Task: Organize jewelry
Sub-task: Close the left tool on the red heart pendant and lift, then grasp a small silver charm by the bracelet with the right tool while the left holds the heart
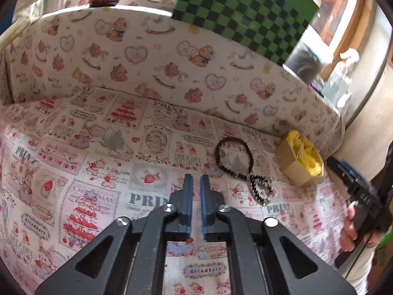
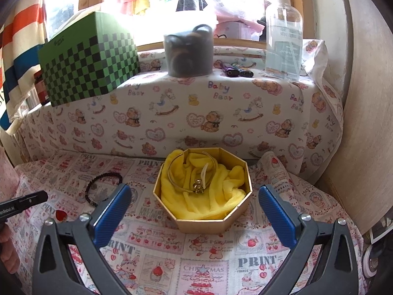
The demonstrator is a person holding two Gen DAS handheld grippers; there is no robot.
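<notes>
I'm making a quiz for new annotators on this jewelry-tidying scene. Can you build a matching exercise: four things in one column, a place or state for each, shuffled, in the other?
Things:
1. black bead bracelet
2. gold bangle
3. checkered green box
4. right gripper

Places or states:
A. on the raised ledge
B. lying on the printed cloth, outside the box
C. fingers spread wide, nothing between them
D. inside the octagonal box, on yellow fabric

Pairs: 1-B, 2-D, 3-A, 4-C

The left claw (image 1: 196,180) points downward, its blue pads nearly together with nothing between them. The right claw (image 2: 194,212) is spread wide and empty, tilted downward.
</notes>
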